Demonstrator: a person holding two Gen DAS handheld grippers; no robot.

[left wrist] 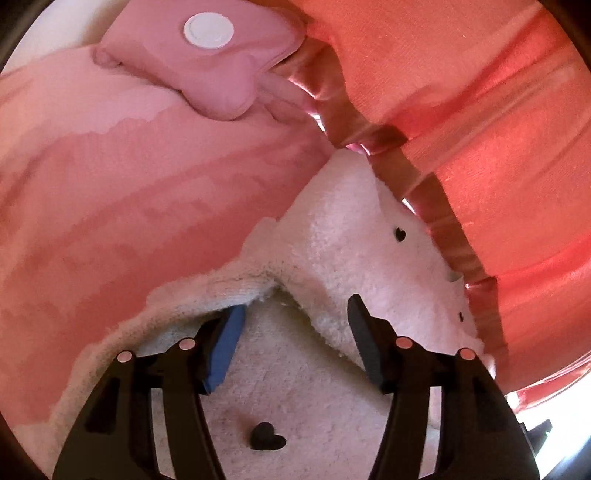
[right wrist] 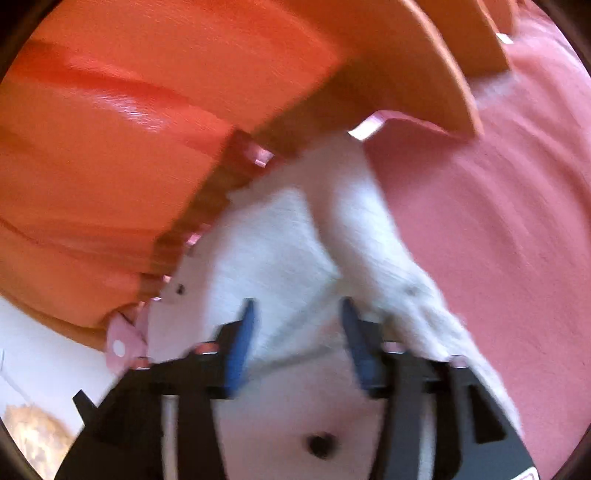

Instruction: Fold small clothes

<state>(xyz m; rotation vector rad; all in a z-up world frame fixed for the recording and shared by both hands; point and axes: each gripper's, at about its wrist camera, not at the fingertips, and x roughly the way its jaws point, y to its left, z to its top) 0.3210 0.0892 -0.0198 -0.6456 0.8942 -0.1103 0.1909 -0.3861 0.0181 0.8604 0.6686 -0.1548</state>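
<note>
my left hand-held gripper (left wrist: 295, 321) hovers released over one cream fleece garment (left wrist: 332, 236) at lower centre of the frame, its blue pad tucked under a raised fold edge, not pinching. my right hand-held gripper (right wrist: 297, 321) hangs spread above the same garment (right wrist: 266, 251), nothing held; that view is blurred. folding looks barely started to me: one edge turned over, the piece not yet squared. i count one cream garment, three small black hearts on it in the left view, one pink cushion (left wrist: 199, 62) with one white disc (left wrist: 208, 29) at upper left, and one pink bedcover (left wrist: 110, 177) underneath.
</note>
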